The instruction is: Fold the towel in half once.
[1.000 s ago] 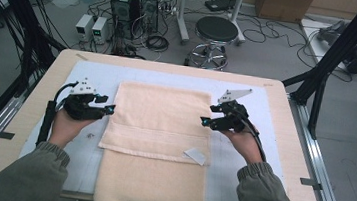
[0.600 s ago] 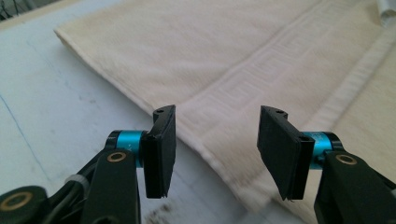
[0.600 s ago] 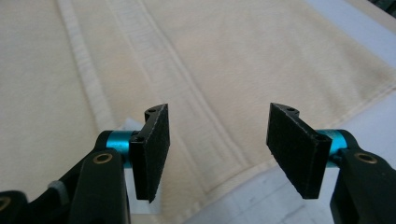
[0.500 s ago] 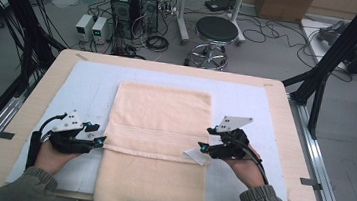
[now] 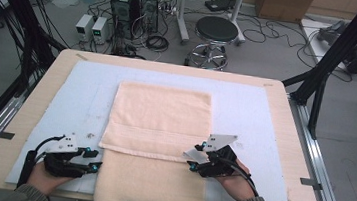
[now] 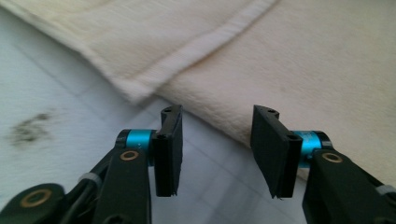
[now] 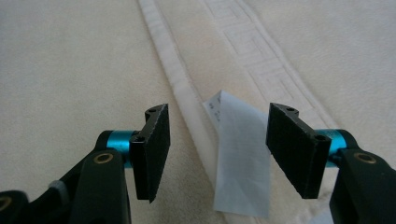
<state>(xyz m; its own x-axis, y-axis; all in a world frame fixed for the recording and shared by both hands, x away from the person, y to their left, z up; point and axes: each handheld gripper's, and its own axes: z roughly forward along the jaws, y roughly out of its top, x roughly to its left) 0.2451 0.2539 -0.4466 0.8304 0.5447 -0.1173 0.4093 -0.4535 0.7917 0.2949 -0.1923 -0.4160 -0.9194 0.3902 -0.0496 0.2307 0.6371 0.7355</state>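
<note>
High view — towel (image 5: 158, 128), both jaws apart

The towel (image 5: 157, 143) is pale cream terry cloth and lies flat on the worktop, at the centre and reaching toward 6 o'clock, where its near end comes to the worktop edge. It is folded: an upper layer covers the far part, and the hemmed edge of this layer (image 5: 146, 152) runs across from 9 o'clock to 3 o'clock. Below this edge the lower layer stays uncovered. A woven border with a key pattern (image 7: 261, 56) runs beside the hem. A white care label (image 7: 240, 158) lies on the cloth at the 3 o'clock end of the hem.
</note>
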